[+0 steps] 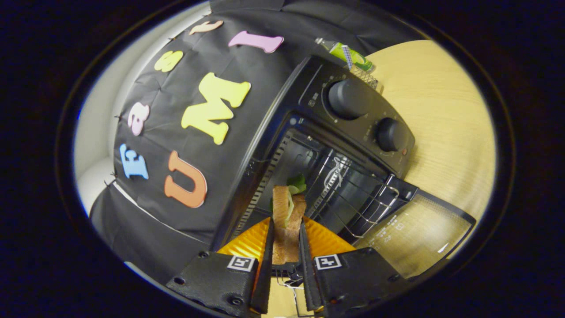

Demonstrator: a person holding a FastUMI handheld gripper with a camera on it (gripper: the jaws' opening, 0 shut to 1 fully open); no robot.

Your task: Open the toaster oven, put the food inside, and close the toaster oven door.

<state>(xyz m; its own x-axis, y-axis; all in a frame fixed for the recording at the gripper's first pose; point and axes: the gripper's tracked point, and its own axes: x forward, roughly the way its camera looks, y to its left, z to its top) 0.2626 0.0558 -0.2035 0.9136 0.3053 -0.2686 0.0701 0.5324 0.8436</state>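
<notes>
The handheld gripper is seen from its own camera, rolled sharply to one side so that the scene ahead of it appears tilted. Its two fingers run forward nearly parallel with only a narrow gap between them, each pressing against an opposite side of a sandwich that stands on edge between them and juts out past the tips. Behind the fingers, the gripper's two dark body blocks, each bearing a square marker tag, sit close together on either side of the gap.
</notes>
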